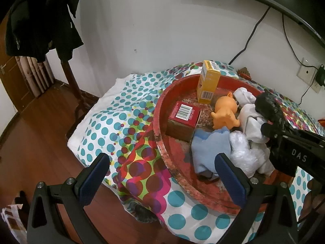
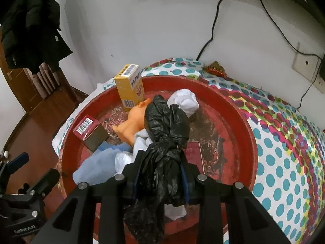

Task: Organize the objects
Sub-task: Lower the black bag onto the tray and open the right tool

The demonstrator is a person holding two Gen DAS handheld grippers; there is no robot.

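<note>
Right gripper [image 2: 161, 174] angles steeply down over the red basin [image 2: 250, 134], its narrow-set jaws clamped on a crumpled black plastic bag [image 2: 165, 126] that bulges out ahead of the fingers toward twelve o'clock in the right wrist view; the bag hangs above the pile, not resting flat. Left gripper [image 1: 162, 174] also tilts down, jaws spread wide with nothing between them, hovering over the basin's near rim at six o'clock, one blue pad [image 1: 92, 180] out over the spotted bedcover [image 1: 113, 109]. Inside the basin: a yellow carton [image 2: 130, 87] stands upright at eleven o'clock against the wall, a dark red box [image 2: 90, 132] sits at nine o'clock, an orange rubber toy [image 2: 130, 126] lies on its side between them and the centre. A light blue cloth [image 2: 97, 166] sprawls at seven o'clock, touching the clear plastic wrap [image 1: 242, 152] and white cloths [image 2: 185, 101] bunched under the bag. Basin rests on the bedcover.
</note>
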